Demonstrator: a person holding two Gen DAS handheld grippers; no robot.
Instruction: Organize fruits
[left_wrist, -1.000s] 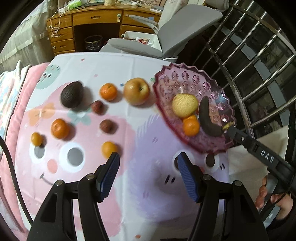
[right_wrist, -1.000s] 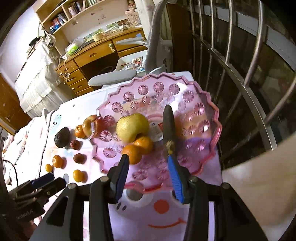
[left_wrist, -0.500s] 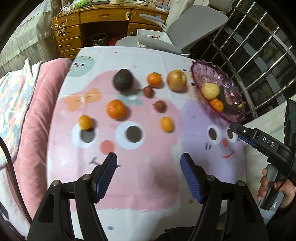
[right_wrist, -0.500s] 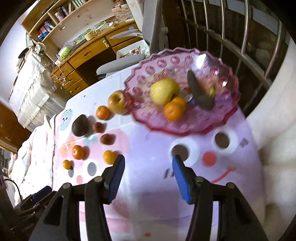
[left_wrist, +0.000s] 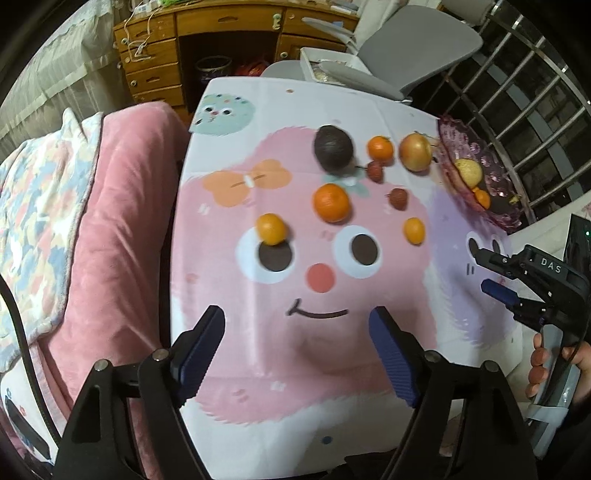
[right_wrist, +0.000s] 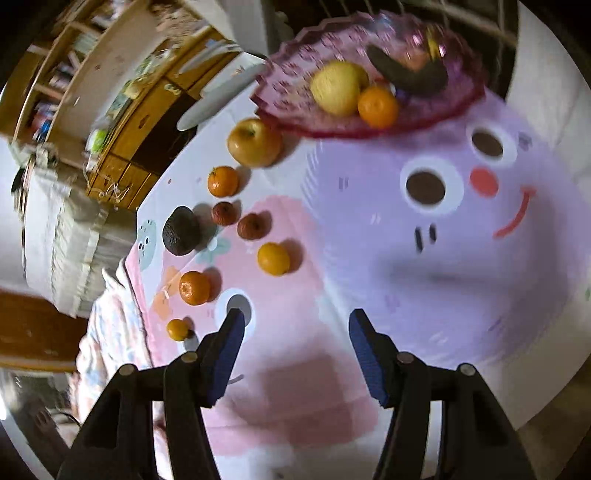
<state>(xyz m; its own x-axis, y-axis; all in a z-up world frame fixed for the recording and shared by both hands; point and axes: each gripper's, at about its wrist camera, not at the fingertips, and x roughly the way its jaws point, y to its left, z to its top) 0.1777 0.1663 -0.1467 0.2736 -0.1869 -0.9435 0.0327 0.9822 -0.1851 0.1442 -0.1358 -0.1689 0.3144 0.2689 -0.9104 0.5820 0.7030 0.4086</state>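
While both of my claws hang above the cartoon-printed tablecloth (left_wrist: 332, 369), neither one holds or touches anything. My left gripper (left_wrist: 297, 360) has its blue-padded jaws spread wide, having just been opening, with only the pink smiling face of the cloth showing between them. My right gripper (right_wrist: 295, 356) stands moderately apart, its jaws also just having widened, and nothing lies between its pads; in the left view it shows at the right edge, carried by a hand (left_wrist: 550, 363). The fruit is well ahead of both. Loose on the cloth lie a dark avocado (left_wrist: 332, 153), a yellow-red apple (left_wrist: 415, 152) just beside the dish, a large orange mandarin (left_wrist: 331, 202), a smaller mandarin (left_wrist: 379, 147), two small round orange fruits (left_wrist: 271, 229) (left_wrist: 413, 230), and two small reddish-brown lychee-like fruits (left_wrist: 376, 171) (left_wrist: 398, 198). The scalloped pink glass dish (right_wrist: 295, 74) at the far right corner of the table contains a yellow pear (right_wrist: 338, 92), an orange (right_wrist: 377, 106) touching it, and a blackened banana (right_wrist: 406, 74). A pink blanket (left_wrist: 122, 221) lies left of the table.
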